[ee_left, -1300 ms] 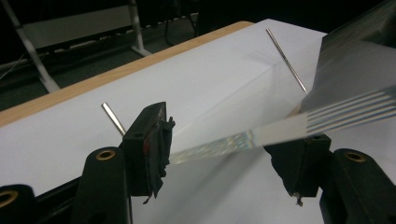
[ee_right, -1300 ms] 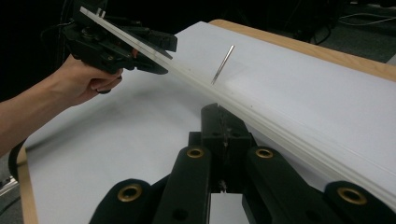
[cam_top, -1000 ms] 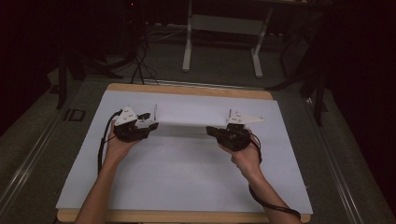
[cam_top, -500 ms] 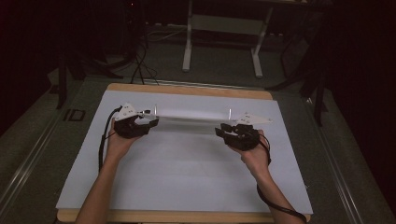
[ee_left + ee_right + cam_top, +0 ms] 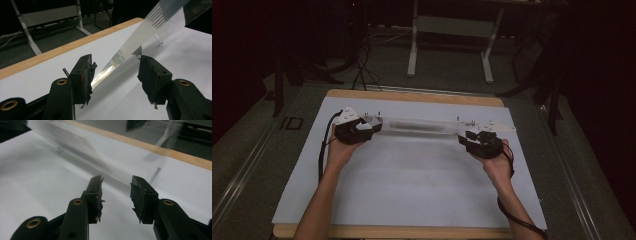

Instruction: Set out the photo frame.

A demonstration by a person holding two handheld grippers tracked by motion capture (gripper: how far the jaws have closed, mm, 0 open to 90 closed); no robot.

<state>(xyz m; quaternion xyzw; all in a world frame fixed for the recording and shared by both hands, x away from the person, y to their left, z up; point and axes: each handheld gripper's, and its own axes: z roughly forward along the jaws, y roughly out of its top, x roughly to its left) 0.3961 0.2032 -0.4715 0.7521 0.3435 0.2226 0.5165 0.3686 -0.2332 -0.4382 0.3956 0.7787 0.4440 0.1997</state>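
A long clear plastic strip (image 5: 422, 125) lies across the far half of the white-covered table (image 5: 422, 180), running left to right. My left gripper (image 5: 370, 126) sits at the strip's left end. In the left gripper view the strip (image 5: 140, 35) runs away between the jaws, which stand wide apart, and its near end rests beside the left pad (image 5: 86, 75); this gripper (image 5: 115, 65) is open. My right gripper (image 5: 472, 136) is near the strip's right end, just on the person's side of it. Its jaws are apart (image 5: 116, 182), with the blurred strip (image 5: 65, 137) ahead of them.
The table's wooden far edge (image 5: 412, 96) lies just beyond the strip. Behind it are a metal frame stand (image 5: 452, 30) and cables (image 5: 362, 70) on a dark floor. Bare white sheet stretches between my forearms toward the near edge.
My right gripper has slid to the right along the strip, toward its right end. The left gripper has stayed about where it was.
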